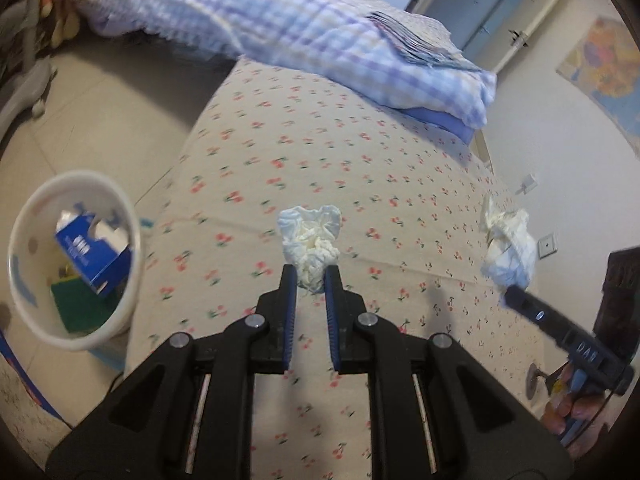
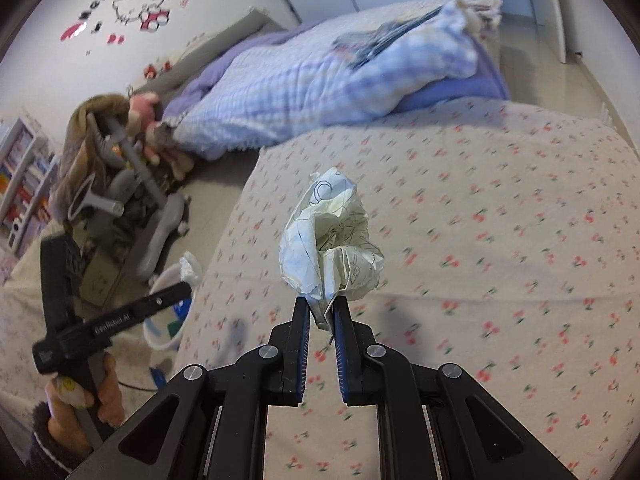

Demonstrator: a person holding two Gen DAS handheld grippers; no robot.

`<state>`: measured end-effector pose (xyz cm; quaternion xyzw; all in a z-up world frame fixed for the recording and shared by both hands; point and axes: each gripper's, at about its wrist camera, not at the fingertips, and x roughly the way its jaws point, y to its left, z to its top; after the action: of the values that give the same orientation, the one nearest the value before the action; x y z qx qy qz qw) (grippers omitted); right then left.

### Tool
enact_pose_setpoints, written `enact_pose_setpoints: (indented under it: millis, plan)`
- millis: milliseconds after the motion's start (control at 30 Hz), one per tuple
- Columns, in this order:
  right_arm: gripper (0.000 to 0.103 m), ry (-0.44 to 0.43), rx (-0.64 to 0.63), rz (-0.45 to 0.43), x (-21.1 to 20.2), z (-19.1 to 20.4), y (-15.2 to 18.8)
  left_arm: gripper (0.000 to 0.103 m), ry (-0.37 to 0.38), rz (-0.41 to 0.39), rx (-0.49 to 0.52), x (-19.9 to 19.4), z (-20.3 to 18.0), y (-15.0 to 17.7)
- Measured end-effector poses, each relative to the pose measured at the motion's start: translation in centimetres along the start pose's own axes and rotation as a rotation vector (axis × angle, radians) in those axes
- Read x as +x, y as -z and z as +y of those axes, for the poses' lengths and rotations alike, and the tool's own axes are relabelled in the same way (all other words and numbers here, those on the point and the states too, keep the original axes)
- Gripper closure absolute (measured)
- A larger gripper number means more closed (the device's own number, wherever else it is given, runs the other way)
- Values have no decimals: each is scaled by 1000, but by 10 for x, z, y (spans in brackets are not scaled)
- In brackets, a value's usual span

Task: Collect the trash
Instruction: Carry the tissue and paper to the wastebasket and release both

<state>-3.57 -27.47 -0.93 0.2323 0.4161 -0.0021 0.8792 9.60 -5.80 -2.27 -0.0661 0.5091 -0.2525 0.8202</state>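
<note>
Black gripper linkages fill the near edge of both wrist views. Between the blue-padded fingers of the left gripper (image 1: 311, 276) a crumpled white tissue (image 1: 311, 242) is clenched, its lower end pinched between the pads and its upper part flaring out beyond the tips, above the bed sheet (image 1: 280, 152) printed with small cherries. The right gripper (image 2: 322, 308) is closed on a crumpled paper ball (image 2: 332, 248) marked with pen lines; only the lower edge of the paper is pinched, and the bulk stands up past the fingertips. In the left wrist view that same paper ball (image 1: 508, 244) is seen at the far right, held at the end of the right gripper over the right part of the bed.

A white bin (image 1: 24, 280) stands on the tiled floor to the left of the bed, just beside its edge. Inside it a blue-and-white carton (image 1: 86, 264) is seen leaning, with something green lying under it. At the far end of the bed a checked blue-and-lilac quilt (image 1: 280, 20) is heaped. In the right wrist view the left gripper (image 2: 176, 290) is seen at the near left, over the bin and held by a hand (image 2: 84, 400).
</note>
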Motion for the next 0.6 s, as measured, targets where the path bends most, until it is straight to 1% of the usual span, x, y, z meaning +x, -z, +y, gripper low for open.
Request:
enact_pose_setpoints:
  millis: [100, 233, 300, 333, 500, 600]
  plan:
    - [91, -29, -50, 53, 18, 32, 5, 88, -31, -36, -15, -16, 27, -3]
    - [91, -96, -66, 116, 43, 64, 6, 88, -54, -49, -105, -30, 69, -3]
    - [91, -109, -96, 139, 59, 83, 3, 87, -81, -56, -137, -37, 89, -3]
    - [91, -109, -110, 148, 65, 91, 2, 87, -111, -58, -153, -40, 101, -3]
    - [91, -130, -171, 198, 100, 132, 4, 87, -177, -26, -223, -37, 151, 2]
    - [91, -152, -214, 214, 122, 159, 4, 86, -186, -19, -240, -33, 169, 0]
